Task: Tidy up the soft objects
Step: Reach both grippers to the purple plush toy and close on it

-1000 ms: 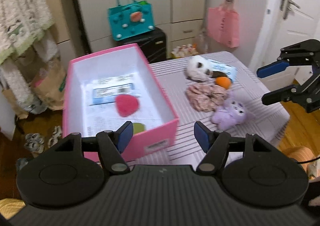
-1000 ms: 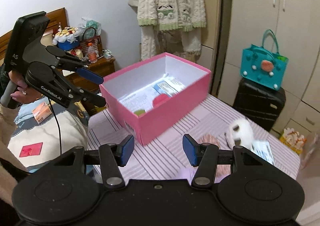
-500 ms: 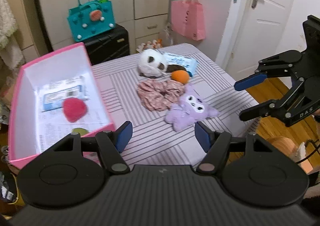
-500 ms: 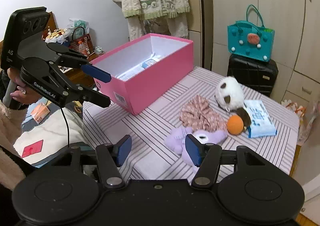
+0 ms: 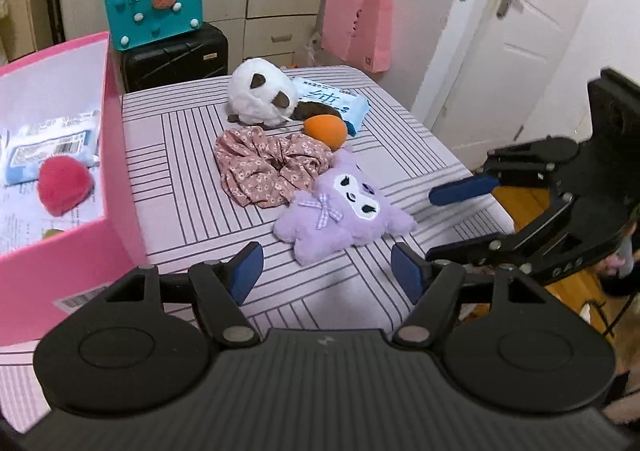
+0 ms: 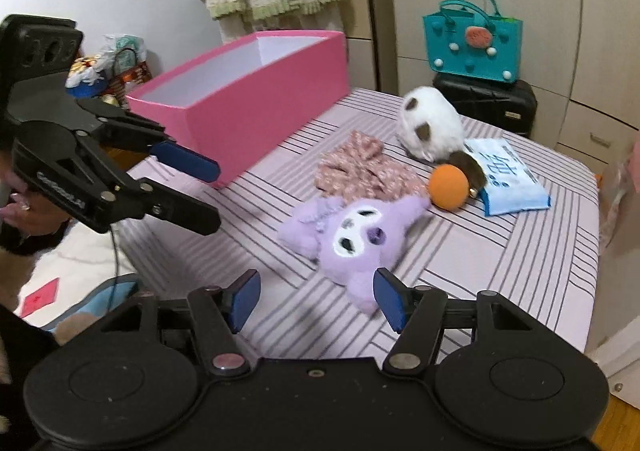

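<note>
A purple plush toy (image 5: 340, 211) (image 6: 352, 235) lies on the striped table (image 5: 180, 179), just beyond both grippers. Behind it are a floral scrunchie (image 5: 264, 167), an orange ball (image 5: 324, 127), a white plush (image 5: 260, 95) and a blue wipes pack (image 5: 332, 99). The pink box (image 5: 120, 155) on the left holds a red soft thing (image 5: 64, 185) and a packet. My left gripper (image 5: 327, 271) is open and holds nothing. My right gripper (image 6: 316, 301) is opening, with one edge of the purple plush near its right finger and nothing pressed between the pads.
A teal bag (image 5: 154, 3) sits on a black suitcase (image 5: 176, 55) behind the table. A pink bag (image 5: 356, 31) hangs beside a white door (image 5: 520, 51). The table's right edge drops to a wooden floor. A hand holds the left gripper's handle (image 6: 24, 207).
Both grippers have sunk toward the table and swung from the pink box to the toys. The purple plush now looks larger and closer. The right jaws stand a little wider.
</note>
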The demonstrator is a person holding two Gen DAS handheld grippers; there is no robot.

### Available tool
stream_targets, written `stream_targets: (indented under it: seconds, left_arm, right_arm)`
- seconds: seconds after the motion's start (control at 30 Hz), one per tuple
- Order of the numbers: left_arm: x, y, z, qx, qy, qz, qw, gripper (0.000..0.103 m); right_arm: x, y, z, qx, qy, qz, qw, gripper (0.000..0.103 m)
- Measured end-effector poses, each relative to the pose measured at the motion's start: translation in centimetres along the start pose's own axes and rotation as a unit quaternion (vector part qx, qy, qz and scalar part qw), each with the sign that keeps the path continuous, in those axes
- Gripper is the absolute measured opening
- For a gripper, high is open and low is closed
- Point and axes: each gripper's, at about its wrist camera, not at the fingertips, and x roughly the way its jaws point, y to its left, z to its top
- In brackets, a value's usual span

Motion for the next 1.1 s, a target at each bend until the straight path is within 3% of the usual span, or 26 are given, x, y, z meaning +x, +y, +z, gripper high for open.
stream_targets:
  seconds: [0.2,0.33,0.47,0.6,0.87,0.97,1.03,1.1]
  left_arm:
    - [2.3,0.3,-0.8,-0.037,-0.026,-0.016,0.9989,0.070]
    - [4.3,0.4,-1.3,-0.067,-0.027,-0.022,0.9971,0.070]
    - [5.9,1.5,-1.9,-0.132,-0.028,-0.034,0.9903,0.068]
    - [6.4,2.2,-2.7,-0.169,-0.066,-0.030,0.9829,0.066]
    - [7.6,2.8,-3.4,-0.195,-0.076,-0.026,0.9776,0.040]
    - [7.7,3.0,-3.6,-0.198,-0.077,-0.027,0.9768,0.039]
    - [7.6,3.2,-3.6,-0.207,-0.077,-0.029,0.9749,0.037]
    - [7.5,3.3,-3.8,-0.211,-0.079,-0.030,0.9739,0.036]
  right_arm:
    - [2.0,-0.4,-1.7,-0.011,-0.029,-0.042,0.999,0.069]
    - [3.2,-0.2,-2.5,-0.019,-0.049,-0.046,0.998,0.070]
    - [4.1,-0.4,-2.8,-0.018,-0.071,-0.045,0.996,0.073]
    - [4.8,-1.4,-2.7,0.000,-0.087,-0.040,0.995,0.073]
    - [5.6,-2.5,-2.3,0.028,-0.088,-0.021,0.996,0.073]
    - [5.6,-2.4,-2.2,0.031,-0.086,-0.019,0.996,0.071]
    - [5.4,-2.1,-2.0,0.022,-0.083,-0.025,0.996,0.061]
    - [5.3,-1.9,-1.8,0.016,-0.078,-0.028,0.996,0.058]
